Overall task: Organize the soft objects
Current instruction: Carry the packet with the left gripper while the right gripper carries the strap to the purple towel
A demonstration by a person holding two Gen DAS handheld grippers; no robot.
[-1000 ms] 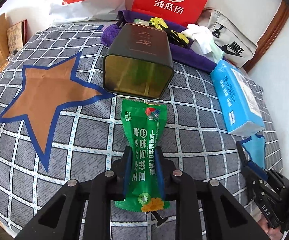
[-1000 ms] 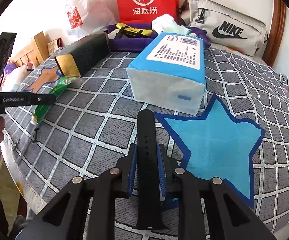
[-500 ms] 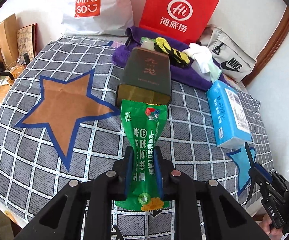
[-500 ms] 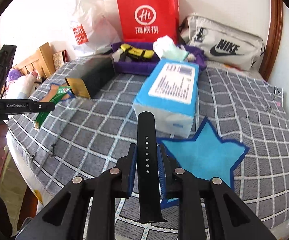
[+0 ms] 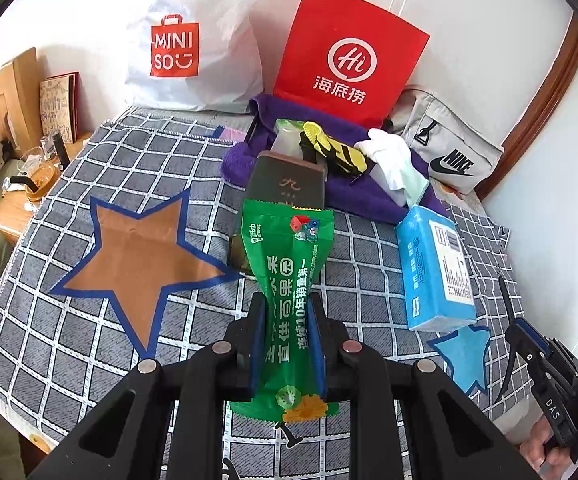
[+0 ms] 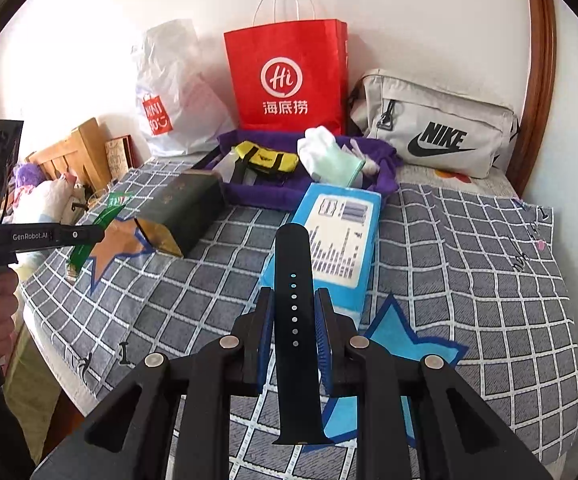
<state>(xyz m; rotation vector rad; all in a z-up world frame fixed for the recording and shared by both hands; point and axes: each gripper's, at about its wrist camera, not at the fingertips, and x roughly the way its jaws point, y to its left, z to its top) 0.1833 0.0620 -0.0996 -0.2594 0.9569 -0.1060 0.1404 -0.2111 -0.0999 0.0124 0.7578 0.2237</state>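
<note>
While each gripper is clamped on its own item, both hang above the checked cloth (image 5: 89, 340).
Left gripper (image 5: 287, 332) pinches a green snack packet (image 5: 289, 272) at its waist; beyond its tips lies a dark tin (image 5: 289, 188), the brown star (image 5: 137, 256) to the left. Right gripper (image 6: 295, 320) grips a black watch strap (image 6: 293, 320); a blue tissue pack (image 6: 341, 236) lies just ahead.

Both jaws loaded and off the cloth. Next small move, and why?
Probably carry the green packet toward the brown star and the strap toward the blue star, then lower. Each gripper, left and right, is shut on a soft item held above the cloth, and both stars lie bare nearby, likely drop spots.
</note>
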